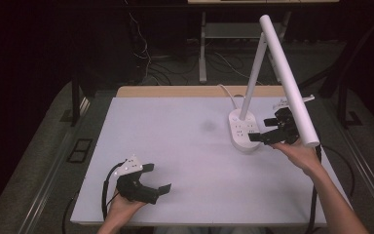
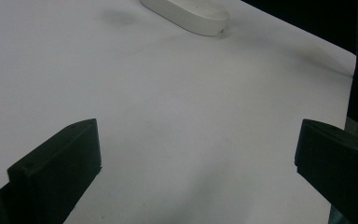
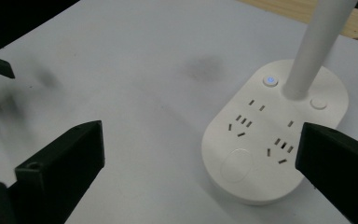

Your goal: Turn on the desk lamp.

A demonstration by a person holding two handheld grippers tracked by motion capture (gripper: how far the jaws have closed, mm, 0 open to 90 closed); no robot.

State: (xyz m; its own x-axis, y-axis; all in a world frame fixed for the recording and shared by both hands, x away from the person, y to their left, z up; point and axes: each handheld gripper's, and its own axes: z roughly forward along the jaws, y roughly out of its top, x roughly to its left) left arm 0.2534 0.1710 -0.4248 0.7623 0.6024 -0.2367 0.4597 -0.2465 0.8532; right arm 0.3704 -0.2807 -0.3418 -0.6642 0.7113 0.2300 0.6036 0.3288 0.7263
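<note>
The lamp base [image 1: 242,130] stands on the white bench [image 1: 175,146], right of centre, carrying socket slots and a lit blue button [image 3: 270,80]. The right tool [image 1: 269,130] sits just beside the base, jaws spread, holding nothing. The left tool [image 1: 157,178] lies well apart from the base, jaws spread. The lamp head [image 1: 288,78] partly hides the right tool.

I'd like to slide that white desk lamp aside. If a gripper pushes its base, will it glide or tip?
The lamp base is broad, flat and oval, so a low push probably slides it across the smooth table. The tall stem and long lamp head lean out past the base, so a high push may tip it. Its cord behind might drag.
</note>
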